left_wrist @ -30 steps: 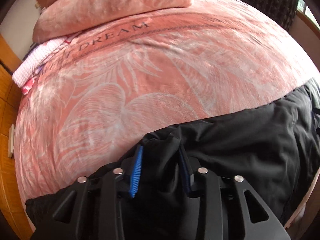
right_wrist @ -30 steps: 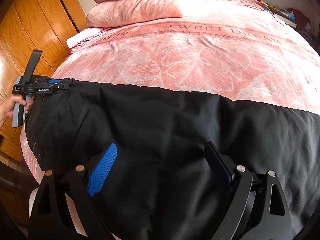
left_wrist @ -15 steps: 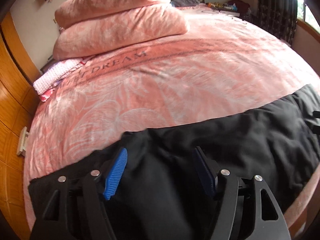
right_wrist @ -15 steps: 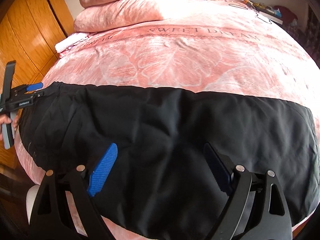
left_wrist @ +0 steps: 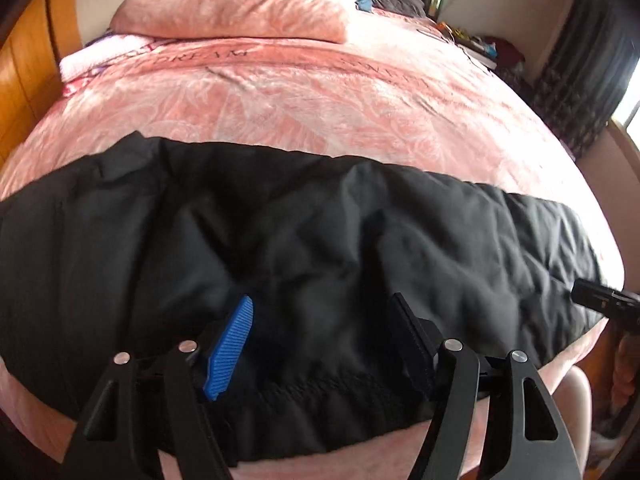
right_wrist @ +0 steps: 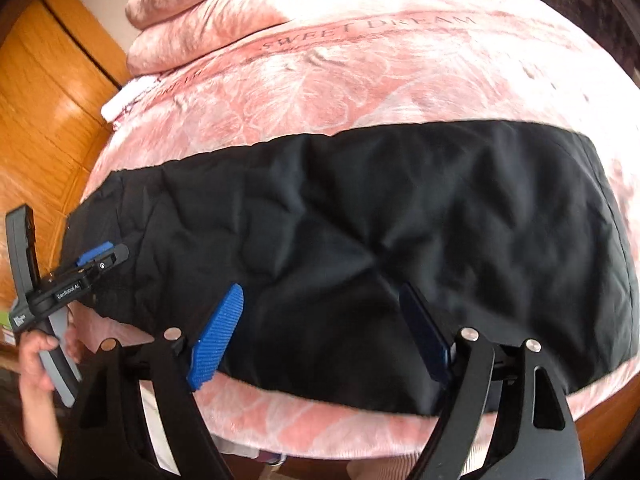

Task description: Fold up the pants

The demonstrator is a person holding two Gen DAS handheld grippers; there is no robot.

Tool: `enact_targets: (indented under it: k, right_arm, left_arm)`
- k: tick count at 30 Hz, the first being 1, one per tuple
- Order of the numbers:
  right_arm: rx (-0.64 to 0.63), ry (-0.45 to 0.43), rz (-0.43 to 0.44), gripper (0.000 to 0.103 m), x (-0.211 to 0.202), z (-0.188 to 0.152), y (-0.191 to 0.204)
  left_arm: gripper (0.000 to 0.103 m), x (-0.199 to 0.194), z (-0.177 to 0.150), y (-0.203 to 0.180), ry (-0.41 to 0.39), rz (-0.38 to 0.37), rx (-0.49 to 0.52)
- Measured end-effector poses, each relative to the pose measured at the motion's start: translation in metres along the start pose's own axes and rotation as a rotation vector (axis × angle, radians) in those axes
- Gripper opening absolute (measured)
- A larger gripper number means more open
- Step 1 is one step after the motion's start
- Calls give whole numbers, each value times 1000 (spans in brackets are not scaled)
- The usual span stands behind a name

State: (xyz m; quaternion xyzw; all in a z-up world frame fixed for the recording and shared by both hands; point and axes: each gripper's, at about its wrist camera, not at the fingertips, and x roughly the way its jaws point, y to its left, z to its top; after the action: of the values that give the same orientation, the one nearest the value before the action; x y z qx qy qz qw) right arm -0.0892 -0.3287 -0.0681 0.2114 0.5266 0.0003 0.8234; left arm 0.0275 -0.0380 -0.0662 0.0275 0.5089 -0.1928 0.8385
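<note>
Left gripper (left_wrist: 320, 344): I have just let go; jaws now wide, nothing pinched.
Right gripper (right_wrist: 320, 332): jaws wide, narrowing slightly, empty.
Black quilted pants (right_wrist: 360, 240): flat across the pink plush bedspread (right_wrist: 360, 80), near edge.
Meaning: I judge this fold laid; regrasp next.

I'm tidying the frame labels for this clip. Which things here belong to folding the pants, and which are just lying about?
Belong to the job:
- black pants, spread across the bed
- left tool, open above them
- right tool, open above them

Just lying about:
- pink blanket
- pillows
- white cloth
- wooden wardrobe
</note>
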Motion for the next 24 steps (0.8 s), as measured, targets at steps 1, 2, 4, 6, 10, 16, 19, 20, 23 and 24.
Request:
enact_targets:
  k: [1, 2, 4, 6, 10, 16, 19, 20, 23, 24]
  right_arm:
    - [24, 6, 24, 81, -9, -8, -5]
    - [31, 11, 35, 81, -16, -15, -8]
    - [48, 35, 22, 81, -25, -31, -13]
    - [104, 70, 50, 79, -29, -44, -23]
    - [207, 96, 123, 79, -34, -56, -48]
    - [417, 106, 235, 79, -16, -57, -94]
    - [533, 89, 335, 79, -14, -57, -114]
    - [565, 67, 356, 77, -15, -57, -120]
    - [616, 22, 342, 68, -20, -56, -136]
    - [616, 17, 332, 60, -19, -54, -139]
  left_arm:
    - [76, -7, -6, -7, -14, 3, -16]
    - [83, -14, -13, -15, -32, 4, -34]
    - [86, -22, -27, -28, -43, -14, -82]
    - [86, -23, -41, -39, -31, -60, -130]
    - [86, -11, -61, -56, 25, -104, -163]
    - [86, 14, -76, -67, 109, -144, -241]
    - [86, 19, -74, -69, 106, -144, -248]
    - [87, 21, -73, -69, 107, -150, -257]
    - [90, 27, -68, -68, 99, -165, -285]
    - [91, 30, -67, -68, 99, -163, -292]
